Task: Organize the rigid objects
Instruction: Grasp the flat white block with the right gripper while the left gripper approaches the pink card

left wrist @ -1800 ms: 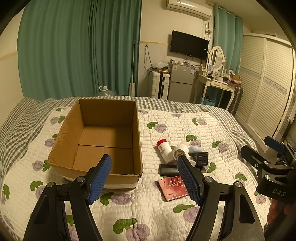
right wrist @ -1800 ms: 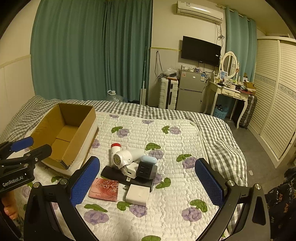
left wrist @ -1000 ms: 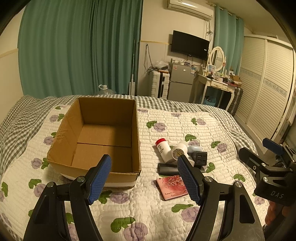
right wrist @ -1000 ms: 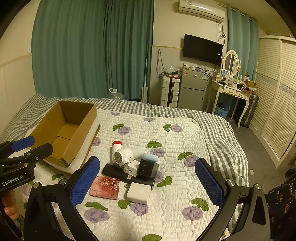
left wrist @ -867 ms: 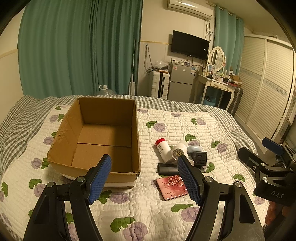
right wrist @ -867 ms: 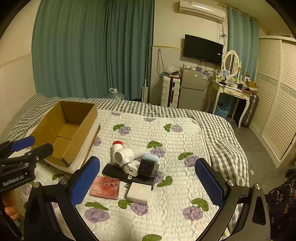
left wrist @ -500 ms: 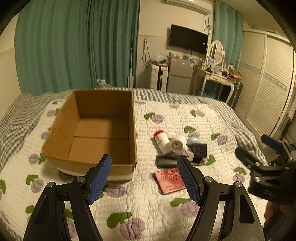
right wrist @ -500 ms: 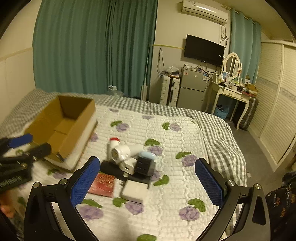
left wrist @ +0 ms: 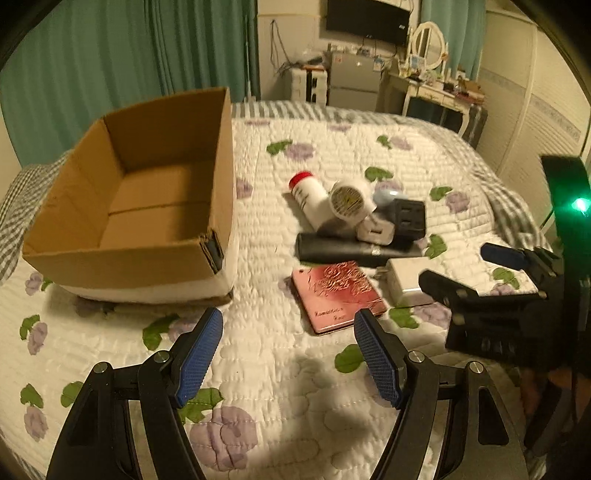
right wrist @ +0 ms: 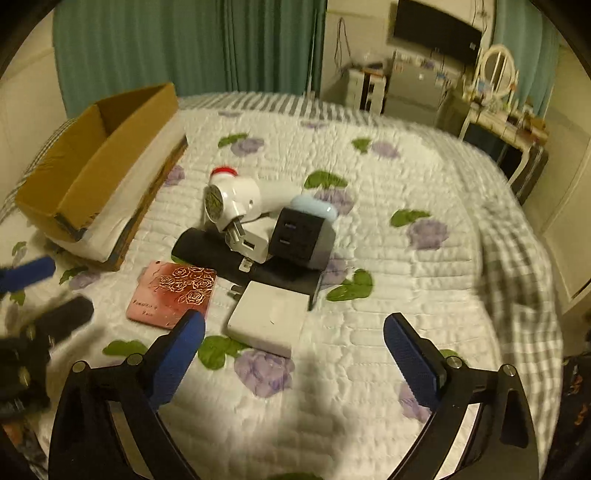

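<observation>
An open empty cardboard box (left wrist: 147, 192) (right wrist: 92, 158) sits on the quilted bed at the left. To its right lies a pile: a red rose-patterned booklet (left wrist: 338, 295) (right wrist: 171, 291), a white flat charger (right wrist: 269, 317) (left wrist: 404, 282), a black flat case (left wrist: 351, 249) (right wrist: 221, 254), a black cube charger (right wrist: 301, 236) (left wrist: 408, 216), a white plug adapter (right wrist: 231, 203) (left wrist: 349, 201) and a red-capped white bottle (left wrist: 308, 195). My left gripper (left wrist: 288, 363) is open and empty, low over the quilt before the booklet. My right gripper (right wrist: 293, 360) is open and empty, just short of the white charger.
The bed's quilt (right wrist: 424, 206) stretches to the right. Beyond the bed stand green curtains (left wrist: 129, 62), a small fridge (left wrist: 351, 79), a wall TV (right wrist: 436, 35) and a dressing table with a mirror (right wrist: 498, 92). White closet doors (left wrist: 535, 122) are at the right.
Both grippers have dropped and moved forward toward the pile, so the objects look much larger. The right gripper's jaws have narrowed somewhat. The objects have not moved.
</observation>
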The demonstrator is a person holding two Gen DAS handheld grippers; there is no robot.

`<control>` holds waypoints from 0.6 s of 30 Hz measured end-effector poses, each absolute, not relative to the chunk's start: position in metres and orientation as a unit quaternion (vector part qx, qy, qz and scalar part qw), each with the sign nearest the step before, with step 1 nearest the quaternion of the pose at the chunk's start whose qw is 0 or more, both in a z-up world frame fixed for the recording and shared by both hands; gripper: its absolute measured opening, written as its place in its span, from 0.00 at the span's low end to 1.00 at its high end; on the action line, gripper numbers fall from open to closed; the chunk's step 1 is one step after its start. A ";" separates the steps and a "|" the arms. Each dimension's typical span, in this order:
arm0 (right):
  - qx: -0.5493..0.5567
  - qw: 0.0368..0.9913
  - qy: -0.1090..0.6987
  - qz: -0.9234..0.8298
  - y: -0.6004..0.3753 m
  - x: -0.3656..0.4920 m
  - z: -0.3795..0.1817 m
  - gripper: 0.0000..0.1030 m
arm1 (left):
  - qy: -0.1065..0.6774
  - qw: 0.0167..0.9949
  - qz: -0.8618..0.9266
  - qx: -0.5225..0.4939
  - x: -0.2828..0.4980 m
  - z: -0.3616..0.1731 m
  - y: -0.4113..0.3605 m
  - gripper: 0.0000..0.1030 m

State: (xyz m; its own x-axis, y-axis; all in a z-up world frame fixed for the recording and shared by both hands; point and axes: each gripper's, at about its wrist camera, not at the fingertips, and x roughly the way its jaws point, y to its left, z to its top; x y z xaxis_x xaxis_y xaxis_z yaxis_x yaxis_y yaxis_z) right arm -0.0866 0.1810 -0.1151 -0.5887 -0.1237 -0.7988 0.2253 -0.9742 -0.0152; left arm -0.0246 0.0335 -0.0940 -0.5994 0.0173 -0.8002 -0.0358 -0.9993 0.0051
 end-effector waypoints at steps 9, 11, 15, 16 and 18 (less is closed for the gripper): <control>0.528 0.141 0.055 -0.836 0.165 -0.124 -0.159 0.59 | 0.003 0.006 0.883 -0.470 -0.039 -0.104 0.027 0.74; 0.535 0.146 0.045 -0.831 0.168 -0.124 -0.164 0.57 | 0.002 0.013 0.880 -0.475 -0.040 -0.105 0.031 0.74; 0.501 0.144 0.001 -0.853 0.196 -0.116 -0.140 0.52 | -0.001 0.033 0.875 -0.484 -0.044 -0.107 0.043 0.74; 0.495 0.139 0.003 -0.858 0.201 -0.115 -0.136 0.52 | -0.002 0.041 0.872 -0.488 -0.048 -0.108 0.049 0.74; 0.477 0.125 0.010 -0.870 0.218 -0.111 -0.126 0.51 | -0.002 0.053 0.867 -0.496 -0.056 -0.111 0.057 0.74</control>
State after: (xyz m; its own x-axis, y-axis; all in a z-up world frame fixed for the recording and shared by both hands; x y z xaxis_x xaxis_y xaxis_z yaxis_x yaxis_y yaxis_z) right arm -0.1112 0.2179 -0.1257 -0.5132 -0.2068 -0.8330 0.2265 -0.9688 0.1010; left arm -0.0558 0.0571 -0.1106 -0.5022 0.0931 -0.8597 -0.0900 -0.9944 -0.0551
